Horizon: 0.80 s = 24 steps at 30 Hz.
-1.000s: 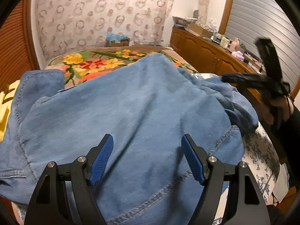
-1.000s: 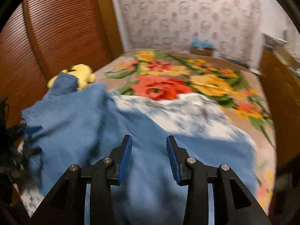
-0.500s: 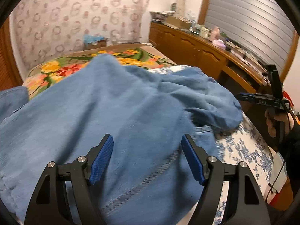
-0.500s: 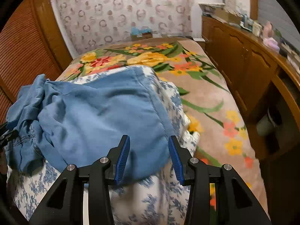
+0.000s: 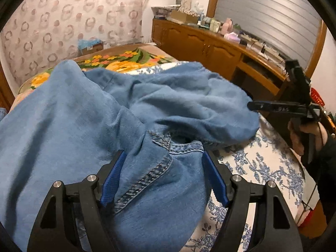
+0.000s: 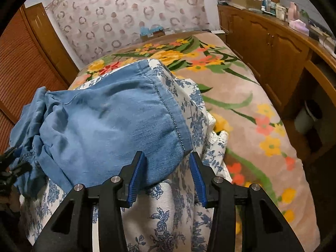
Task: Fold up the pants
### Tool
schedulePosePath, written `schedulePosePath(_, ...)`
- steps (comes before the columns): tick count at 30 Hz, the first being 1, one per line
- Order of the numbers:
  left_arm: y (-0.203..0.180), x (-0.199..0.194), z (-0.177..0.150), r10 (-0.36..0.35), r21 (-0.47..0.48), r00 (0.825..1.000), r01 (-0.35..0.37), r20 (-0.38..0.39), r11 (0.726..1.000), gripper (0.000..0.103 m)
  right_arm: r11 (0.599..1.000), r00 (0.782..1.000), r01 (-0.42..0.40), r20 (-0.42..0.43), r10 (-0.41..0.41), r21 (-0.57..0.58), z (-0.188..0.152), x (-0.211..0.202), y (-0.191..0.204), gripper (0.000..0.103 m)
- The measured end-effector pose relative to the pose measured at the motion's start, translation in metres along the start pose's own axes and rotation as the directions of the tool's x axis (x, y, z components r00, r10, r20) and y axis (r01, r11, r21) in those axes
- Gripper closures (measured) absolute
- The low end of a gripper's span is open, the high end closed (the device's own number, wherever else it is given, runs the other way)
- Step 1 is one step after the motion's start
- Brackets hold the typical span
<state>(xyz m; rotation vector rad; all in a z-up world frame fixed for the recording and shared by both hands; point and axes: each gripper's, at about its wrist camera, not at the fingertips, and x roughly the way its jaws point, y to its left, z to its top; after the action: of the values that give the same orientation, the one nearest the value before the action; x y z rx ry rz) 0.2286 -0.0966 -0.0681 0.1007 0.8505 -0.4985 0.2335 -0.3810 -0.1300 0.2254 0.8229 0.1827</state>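
Note:
The blue denim pants lie rumpled on a blue-and-white floral sheet on the bed. My left gripper is open, its jaws on either side of a stitched seam edge of the pants. My right gripper is open, with the hemmed corner of a pant leg between its jaws. The right gripper also shows in the left wrist view, at the pants' right end. The left gripper shows dimly at the left edge of the right wrist view.
A flowered blanket covers the bed beyond the sheet. A wooden sideboard with clutter on top runs along the right. A wooden louvred door is on the left. A cardboard box stands by the patterned wall.
Both grippers have moved in on the pants: the left from over the flat denim to the seam edge, the right down to the leg's hem corner. The pants are more bunched.

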Motion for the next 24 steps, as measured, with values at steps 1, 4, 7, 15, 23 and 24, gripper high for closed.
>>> schedulePosePath(1,-0.003,0.002,-0.001,0.018,0.007,1.0,-0.018,-0.003,1.0,0.027,1.0,1.0,0.001,0.001,-0.001,0.007,-0.001,0.002,-0.001,0.053)
schedulePosePath(4,-0.011,0.01,-0.007,0.072,0.056,0.997,-0.07,-0.03,0.996,0.025,1.0,1.0,-0.009,0.001,0.009,0.02,-0.002,0.005,-0.002,0.051)
schedulePosePath(7,-0.017,0.014,-0.014,0.122,0.094,0.991,-0.117,-0.045,0.989,0.025,1.0,1.0,-0.01,0.004,0.01,0.02,-0.003,0.007,-0.001,0.051)
schedulePosePath(15,-0.015,0.001,-0.022,0.162,0.091,0.987,-0.161,-0.011,0.983,0.077,1.0,1.0,-0.013,0.012,0.013,0.013,-0.005,0.006,0.002,0.051)
schedulePosePath(23,-0.011,-0.052,-0.02,0.079,0.059,0.995,-0.083,0.06,0.995,0.09,1.0,0.999,-0.023,0.023,0.023,0.019,-0.005,0.009,0.002,0.051)
schedulePosePath(24,-0.012,-0.059,-0.021,0.071,0.064,0.995,-0.075,0.066,0.995,0.09,1.0,0.999,-0.022,0.024,0.021,0.018,-0.005,0.009,0.003,0.051)
